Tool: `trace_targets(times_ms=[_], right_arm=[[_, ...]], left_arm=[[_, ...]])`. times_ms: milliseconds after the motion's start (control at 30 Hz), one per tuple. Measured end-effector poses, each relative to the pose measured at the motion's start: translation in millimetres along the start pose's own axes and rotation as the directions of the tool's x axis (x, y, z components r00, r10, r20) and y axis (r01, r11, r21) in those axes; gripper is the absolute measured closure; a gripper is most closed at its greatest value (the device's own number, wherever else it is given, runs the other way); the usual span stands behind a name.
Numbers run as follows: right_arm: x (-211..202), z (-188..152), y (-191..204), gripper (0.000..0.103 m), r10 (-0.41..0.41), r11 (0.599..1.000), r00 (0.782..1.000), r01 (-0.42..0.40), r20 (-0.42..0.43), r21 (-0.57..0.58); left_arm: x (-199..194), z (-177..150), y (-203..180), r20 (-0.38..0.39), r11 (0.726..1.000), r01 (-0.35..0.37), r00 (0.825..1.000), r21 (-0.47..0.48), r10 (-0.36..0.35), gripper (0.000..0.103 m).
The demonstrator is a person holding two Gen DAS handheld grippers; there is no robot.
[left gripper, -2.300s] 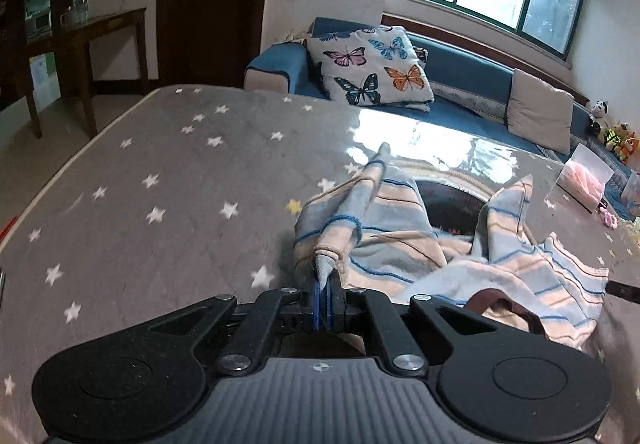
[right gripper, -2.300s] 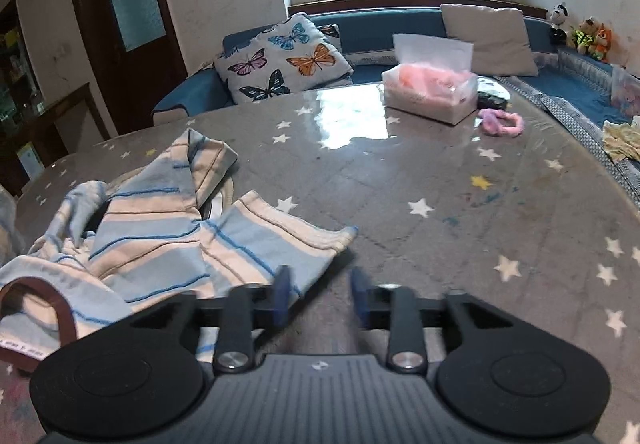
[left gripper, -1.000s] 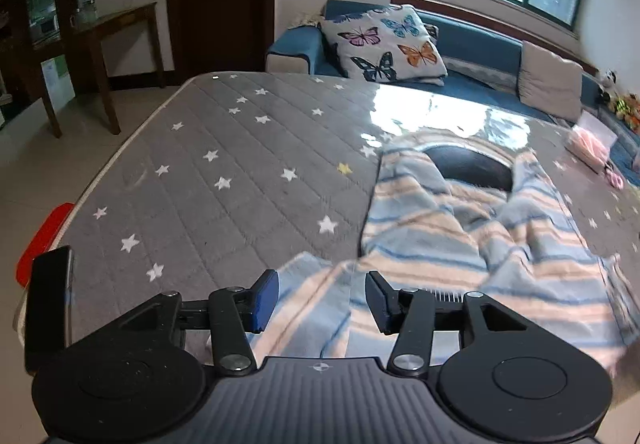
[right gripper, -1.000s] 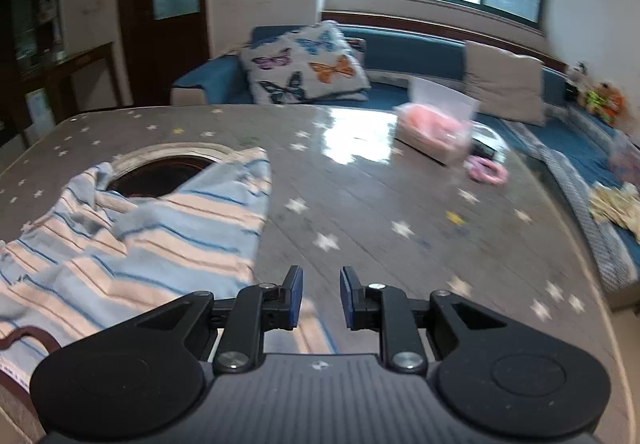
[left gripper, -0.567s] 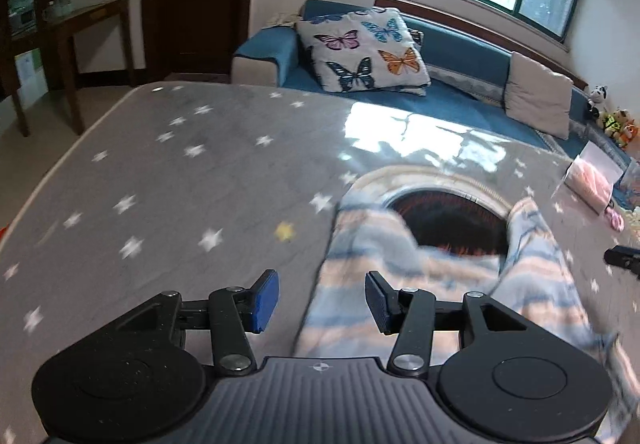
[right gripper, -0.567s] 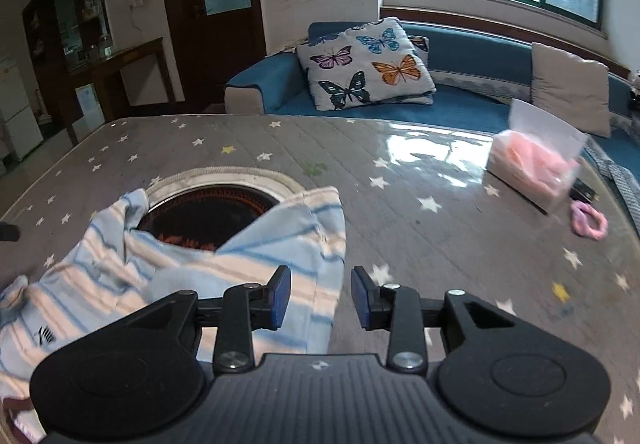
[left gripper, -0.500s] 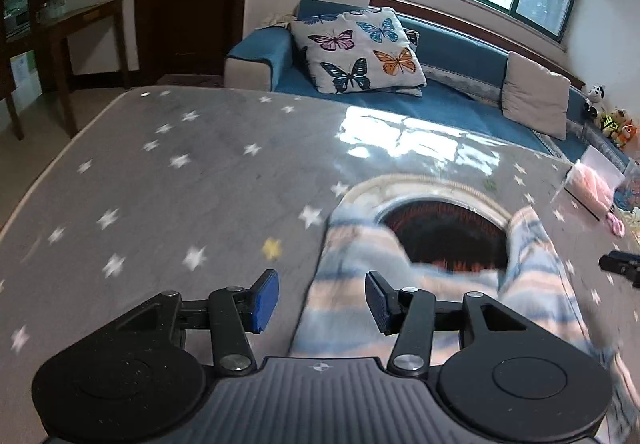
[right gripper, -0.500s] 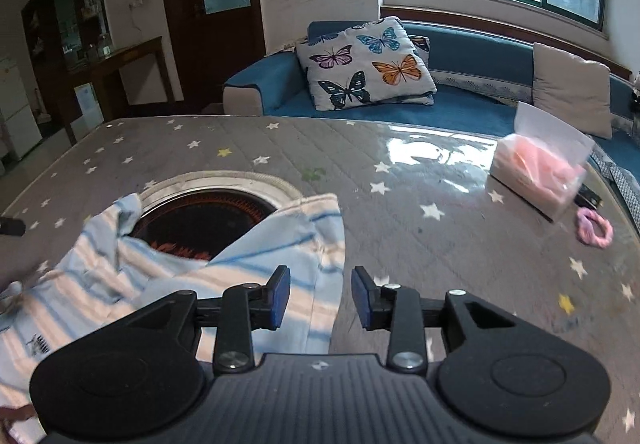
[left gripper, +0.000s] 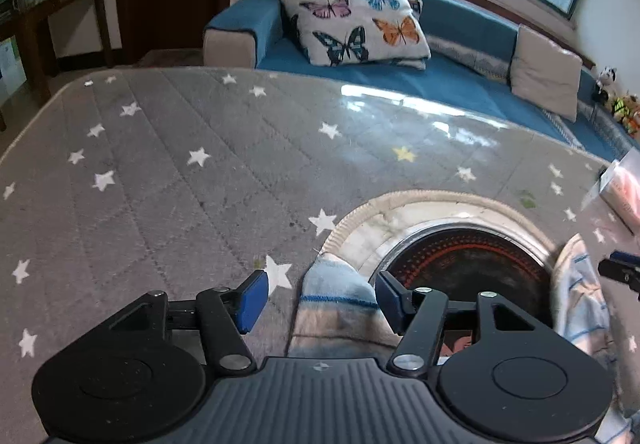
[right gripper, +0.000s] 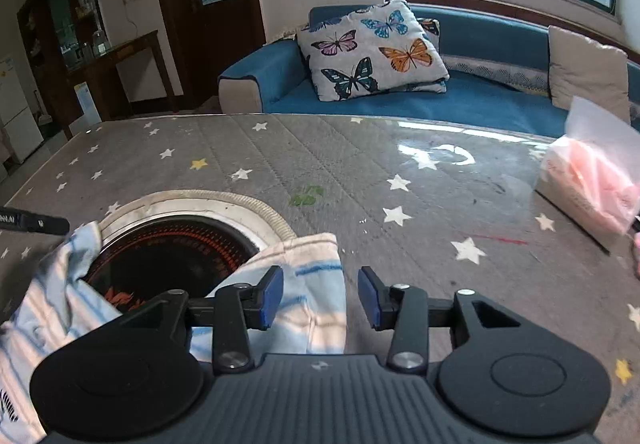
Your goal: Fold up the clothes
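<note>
The blue, white and peach striped knit garment point(left gripper: 340, 304) lies on the grey star-printed quilted bench point(left gripper: 168, 171), at its near edge, draped around the near side of a round dark heater opening with a pale rope-like rim point(left gripper: 460, 256) set into the bench top. One striped end of the garment reaches up on the left side of the opening, another point(right gripper: 308, 284) on its right side, and both overlap the rim.

The left hand-held gripper point(left gripper: 318, 300) hangs over the left end with its blue-padded jaws opening; the cloth lies between them, close to the right pad, but it is not pinched, so this one is released. The right hand-held gripper point(right gripper: 320, 298) is above the right end, its jaws also opening; the cloth sits between them towards the left pad, unclamped.

Toward the right edge of the bench stands a clear plastic pack of pink tissues point(right gripper: 588, 179). Beyond the far edge is a blue sofa point(right gripper: 460, 99) with a white butterfly-print cushion point(right gripper: 372, 47) and a beige cushion point(right gripper: 584, 63).
</note>
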State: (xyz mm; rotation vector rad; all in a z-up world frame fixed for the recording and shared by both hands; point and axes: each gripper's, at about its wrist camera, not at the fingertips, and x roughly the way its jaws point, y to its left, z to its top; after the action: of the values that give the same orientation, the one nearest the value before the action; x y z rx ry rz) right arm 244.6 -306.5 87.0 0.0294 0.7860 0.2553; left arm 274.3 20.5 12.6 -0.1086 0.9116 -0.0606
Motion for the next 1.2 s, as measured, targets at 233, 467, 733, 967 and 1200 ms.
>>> trace_targets(times_ms=[233,467,733,967,1200], right_arm=[[29.1,4.7,-3.7,0.057,0.008,1.0,1.0,-0.009,-0.017,-0.01],[43.4,1.7,-0.5,0.095,0.033,0.999,0.998,-0.034,-0.052,-0.009],[-6.1,16.5,-7.8,0.1,-0.022,1.0,0.994,0.024,0.11,-0.015],[-27.6,41.5,-21.7,0.1,-0.087,0.996,0.957,0.082,0.277,0.031],[42.4,51.3,-29.4,0.095,-0.145,0.989,0.976,0.139,0.163,0.045]], left_arm=[[17.9,-2.7,-2.9,-0.051,0.999,0.027,0.998,0.029,-0.026,0.056],[17.7,-3.7,-7.6,-0.05,0.996,0.062,0.997,0.059,-0.059,0.095],[-34.3,8.3,20.7,0.158,0.999,0.046,0.987,-0.03,-0.041,0.099],[-46.9,26.0,44.9,0.331,0.993,0.065,0.943,-0.094,-0.031,0.098],[25.6,37.8,44.2,0.248,0.992,-0.089,0.963,-0.087,0.108,0.089]])
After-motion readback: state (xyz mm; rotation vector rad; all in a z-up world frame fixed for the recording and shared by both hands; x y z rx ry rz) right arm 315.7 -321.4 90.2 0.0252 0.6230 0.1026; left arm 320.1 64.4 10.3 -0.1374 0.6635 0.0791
